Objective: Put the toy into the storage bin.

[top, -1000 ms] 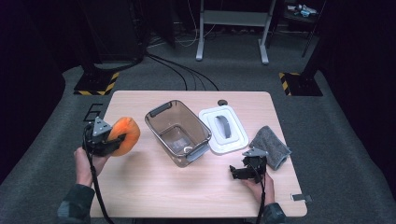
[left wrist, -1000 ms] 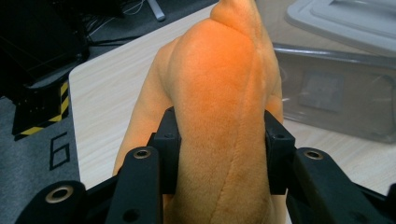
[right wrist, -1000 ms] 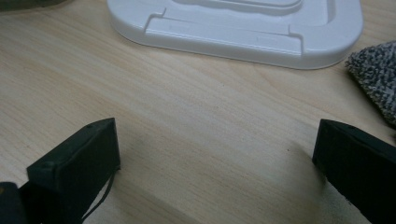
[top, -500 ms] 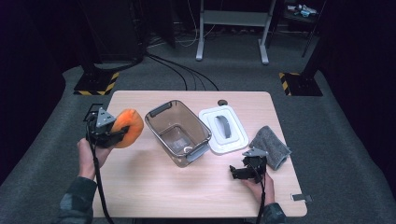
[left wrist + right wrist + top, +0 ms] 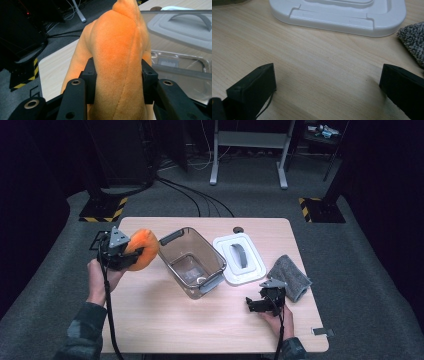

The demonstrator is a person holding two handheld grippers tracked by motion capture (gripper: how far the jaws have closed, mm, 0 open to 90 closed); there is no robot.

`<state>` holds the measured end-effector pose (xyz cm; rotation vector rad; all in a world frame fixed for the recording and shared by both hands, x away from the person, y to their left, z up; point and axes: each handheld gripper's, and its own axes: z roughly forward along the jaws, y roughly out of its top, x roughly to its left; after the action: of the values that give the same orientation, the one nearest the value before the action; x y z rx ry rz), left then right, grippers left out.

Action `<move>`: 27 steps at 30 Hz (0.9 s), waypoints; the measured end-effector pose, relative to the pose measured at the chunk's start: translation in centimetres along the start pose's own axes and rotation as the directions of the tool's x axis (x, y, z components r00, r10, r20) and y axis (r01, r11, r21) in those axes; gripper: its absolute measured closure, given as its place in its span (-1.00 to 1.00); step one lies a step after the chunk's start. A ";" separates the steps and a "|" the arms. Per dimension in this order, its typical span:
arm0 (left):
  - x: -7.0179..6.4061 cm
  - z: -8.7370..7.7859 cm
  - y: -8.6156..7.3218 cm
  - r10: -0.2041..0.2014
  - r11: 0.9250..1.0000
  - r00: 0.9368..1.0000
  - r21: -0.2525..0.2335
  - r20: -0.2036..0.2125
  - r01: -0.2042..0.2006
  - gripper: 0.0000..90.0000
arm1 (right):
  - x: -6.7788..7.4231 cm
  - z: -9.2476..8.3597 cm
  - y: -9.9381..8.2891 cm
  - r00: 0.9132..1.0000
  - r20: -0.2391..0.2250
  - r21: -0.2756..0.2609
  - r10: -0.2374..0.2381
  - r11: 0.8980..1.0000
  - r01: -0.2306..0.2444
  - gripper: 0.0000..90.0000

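An orange plush toy [image 5: 142,249] hangs above the table's left side, with my left gripper [image 5: 131,255] shut on it. In the left gripper view the plush toy [image 5: 117,57] bulges between the two black pads [image 5: 89,80], which squeeze its sides. Just to its right stands a clear plastic container [image 5: 192,262] with grey handles, seemingly empty. My right gripper [image 5: 261,304] rests low over the table near the front right, its jaws wide apart with bare wood between them [image 5: 328,82].
A white lid [image 5: 240,257] with a grey handle lies right of the container; its edge [image 5: 337,17] is close ahead of my right gripper. A grey cloth [image 5: 291,276] lies at the right edge. A small dark disc [image 5: 238,229] sits near the table's back.
My left hand has lifted the orange plush and carried it rightward and away from me, toward the container's rim. The right gripper has stayed where it was.
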<state>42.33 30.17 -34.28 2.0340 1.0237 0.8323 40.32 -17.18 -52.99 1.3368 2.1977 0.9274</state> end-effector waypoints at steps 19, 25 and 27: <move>-0.7 1.2 4.2 0.058 0.998 0.998 -0.038 0.019 -0.057 0.32 | 0.0 0.0 0.0 1.000 0.001 0.002 -0.004 1.000 0.004 -1.00; -1.3 2.0 5.0 0.076 0.996 0.996 -0.045 0.039 -0.074 0.32 | 0.0 0.0 0.0 1.000 0.000 0.000 -0.005 1.000 0.005 -1.00; -1.5 2.2 5.3 0.084 0.996 0.996 -0.046 0.042 -0.082 0.32 | -0.1 0.0 0.0 1.000 0.001 -0.001 -0.008 1.000 0.008 -1.00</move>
<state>45.41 25.93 -31.53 2.0597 0.8936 0.8421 40.35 -17.22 -53.00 1.3265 2.2000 0.9253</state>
